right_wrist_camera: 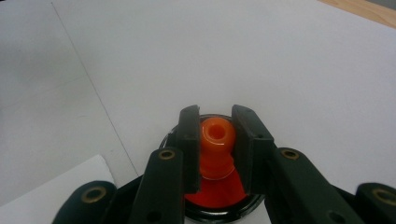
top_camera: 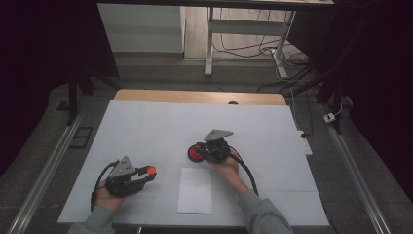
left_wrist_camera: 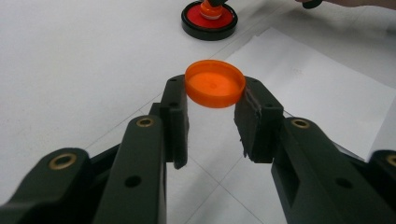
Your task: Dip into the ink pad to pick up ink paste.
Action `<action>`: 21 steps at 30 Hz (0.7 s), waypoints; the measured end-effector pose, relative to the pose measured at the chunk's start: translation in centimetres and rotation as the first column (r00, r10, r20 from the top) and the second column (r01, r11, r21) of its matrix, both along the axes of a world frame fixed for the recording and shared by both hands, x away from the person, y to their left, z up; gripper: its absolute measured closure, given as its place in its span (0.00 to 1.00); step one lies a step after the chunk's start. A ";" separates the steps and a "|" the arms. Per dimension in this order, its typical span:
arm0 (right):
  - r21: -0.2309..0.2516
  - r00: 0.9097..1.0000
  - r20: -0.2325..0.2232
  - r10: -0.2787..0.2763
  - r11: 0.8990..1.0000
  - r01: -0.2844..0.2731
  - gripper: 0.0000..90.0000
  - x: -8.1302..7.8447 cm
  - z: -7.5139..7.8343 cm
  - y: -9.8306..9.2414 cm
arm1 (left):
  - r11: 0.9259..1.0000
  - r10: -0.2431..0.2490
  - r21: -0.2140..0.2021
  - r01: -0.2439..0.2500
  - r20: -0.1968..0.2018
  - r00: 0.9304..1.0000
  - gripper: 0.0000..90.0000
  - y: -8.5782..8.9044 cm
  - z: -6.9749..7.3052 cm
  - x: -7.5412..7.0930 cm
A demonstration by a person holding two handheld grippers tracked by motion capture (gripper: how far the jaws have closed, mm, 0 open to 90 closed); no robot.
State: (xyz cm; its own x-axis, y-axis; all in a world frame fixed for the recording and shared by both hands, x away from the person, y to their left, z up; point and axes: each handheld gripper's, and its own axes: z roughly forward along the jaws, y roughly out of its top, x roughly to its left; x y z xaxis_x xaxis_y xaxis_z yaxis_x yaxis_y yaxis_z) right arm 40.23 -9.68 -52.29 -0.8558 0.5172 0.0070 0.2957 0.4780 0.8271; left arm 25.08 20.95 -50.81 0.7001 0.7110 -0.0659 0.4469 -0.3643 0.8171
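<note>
Nearest the table's front edge in the high view, the left forearm is seen entering from the bottom left, its grey sleeve ending at a hand cupped under the left gripper [top_camera: 146,174], which is held low over the white table cover [top_camera: 146,126] and pointed to the right, roughly level. An orange cap [top_camera: 151,169] is clamped at the tips of its jaws; in the left gripper view the cap [left_wrist_camera: 215,84] is seen pinched by its rim between the two black pads, its hollow side turned up and the cap lifted clear of the surface. Just to the right of this gripper, a white sheet of paper [top_camera: 195,190] is laid flat on the cover. Farther in, the right forearm is angled in from the bottom right, with the hand wrapped around the right gripper [top_camera: 200,151], which is tipped down and to the left over a round black dish with a red inside [top_camera: 195,154]. In the right gripper view, the jaws are closed on an orange stamp [right_wrist_camera: 216,144] standing upright in the dish [right_wrist_camera: 224,212], its knob gripped on both sides. The wooden table edge [top_camera: 195,96] is seen beyond.
</note>
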 end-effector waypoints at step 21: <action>0.011 1.000 0.005 0.003 1.000 -0.003 0.81 0.0 -0.2 -0.2 | 1.000 0.002 -0.007 -0.002 -0.011 1.000 0.73 0.1 0.0 0.0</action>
